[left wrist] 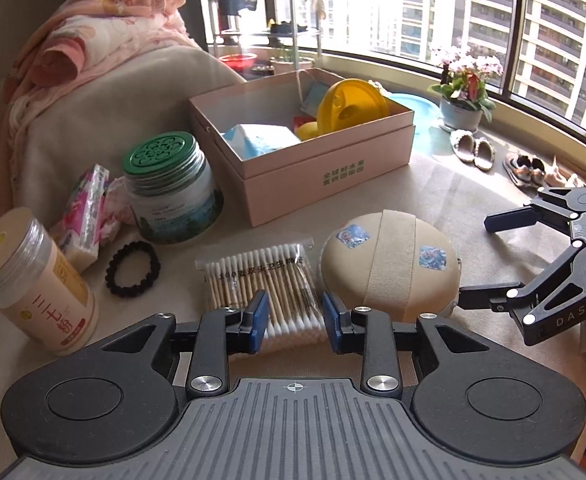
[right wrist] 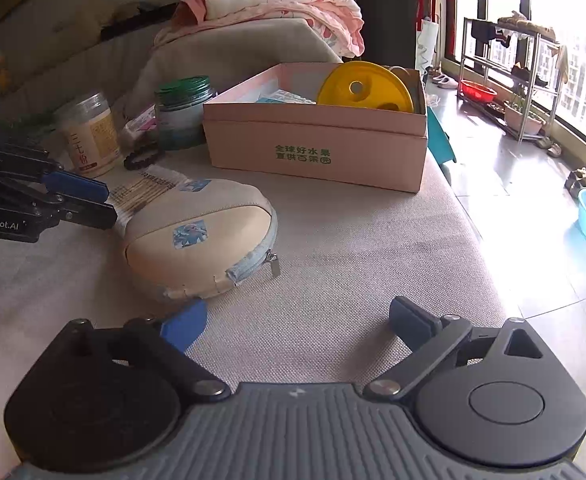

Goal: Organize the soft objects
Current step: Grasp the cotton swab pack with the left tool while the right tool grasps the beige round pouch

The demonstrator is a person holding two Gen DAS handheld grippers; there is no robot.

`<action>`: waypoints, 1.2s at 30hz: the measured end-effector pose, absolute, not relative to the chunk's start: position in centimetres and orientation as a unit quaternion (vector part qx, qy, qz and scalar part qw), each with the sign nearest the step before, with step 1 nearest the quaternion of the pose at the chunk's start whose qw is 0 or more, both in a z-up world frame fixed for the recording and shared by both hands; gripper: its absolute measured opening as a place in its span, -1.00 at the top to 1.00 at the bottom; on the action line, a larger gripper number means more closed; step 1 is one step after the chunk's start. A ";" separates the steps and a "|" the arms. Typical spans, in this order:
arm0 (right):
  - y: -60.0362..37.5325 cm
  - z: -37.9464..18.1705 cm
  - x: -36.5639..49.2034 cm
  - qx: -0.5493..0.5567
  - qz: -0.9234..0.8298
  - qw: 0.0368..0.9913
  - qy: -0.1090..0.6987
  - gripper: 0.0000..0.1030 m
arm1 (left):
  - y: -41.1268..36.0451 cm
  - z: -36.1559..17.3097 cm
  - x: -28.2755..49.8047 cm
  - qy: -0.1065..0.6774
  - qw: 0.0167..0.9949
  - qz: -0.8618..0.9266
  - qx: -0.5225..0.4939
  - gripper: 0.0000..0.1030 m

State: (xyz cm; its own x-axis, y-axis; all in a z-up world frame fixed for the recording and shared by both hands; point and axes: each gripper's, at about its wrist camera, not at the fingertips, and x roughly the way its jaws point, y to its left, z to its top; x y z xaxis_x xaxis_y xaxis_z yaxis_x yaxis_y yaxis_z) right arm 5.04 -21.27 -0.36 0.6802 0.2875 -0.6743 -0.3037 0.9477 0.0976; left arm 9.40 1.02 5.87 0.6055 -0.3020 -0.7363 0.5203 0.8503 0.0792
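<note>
Left wrist view: the left gripper (left wrist: 293, 320) sits at six o'clock with its jaws partly apart, straddling the near end of the swab pack (left wrist: 263, 280); the pads do not press on the pack, and nothing is held. The pack lies flat on the beige sofa (left wrist: 433, 184). Just beside it, at three o'clock of the pack, rests the round pouch (left wrist: 389, 266), beige with two blue stickers. At three o'clock of the frame the right gripper (left wrist: 481, 256) spreads wide, one finger at the pouch's right edge. A pink box (left wrist: 305, 148) stands at twelve o'clock, with a yellow lid (left wrist: 351, 106) and a tissue pack (left wrist: 259, 138) inside. At nine to ten o'clock stand a green-lidded jar (left wrist: 171, 188), a clear jar (left wrist: 33, 276), a floral packet (left wrist: 87, 212) and a black hair tie (left wrist: 133, 268).

Right wrist view: the right gripper (right wrist: 297, 322) stands wide open and empty at six o'clock, its left pad (right wrist: 185, 324) just beside the pouch's (right wrist: 201, 236) near edge; whether they touch I cannot tell. The pouch's zipper pull (right wrist: 273, 266) faces the camera. The left gripper (right wrist: 93, 200) enters at nine o'clock, above the swab pack (right wrist: 149, 190). The box (right wrist: 317, 144) stands at twelve o'clock.
</note>
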 end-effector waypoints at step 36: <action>-21.0 -0.5 5.4 -0.010 0.160 0.916 0.368 -0.98 | 2.9 4.4 13.4 0.404 0.893 -0.188 0.060 -0.04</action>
State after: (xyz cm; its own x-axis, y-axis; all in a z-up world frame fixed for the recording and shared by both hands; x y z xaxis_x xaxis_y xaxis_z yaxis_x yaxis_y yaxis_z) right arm 5.38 -21.02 -0.54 0.6778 0.2867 -0.6770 -0.3012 0.9483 0.1000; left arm 13.41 2.89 4.38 0.6025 -0.2876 -0.7445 0.3845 0.9220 -0.0451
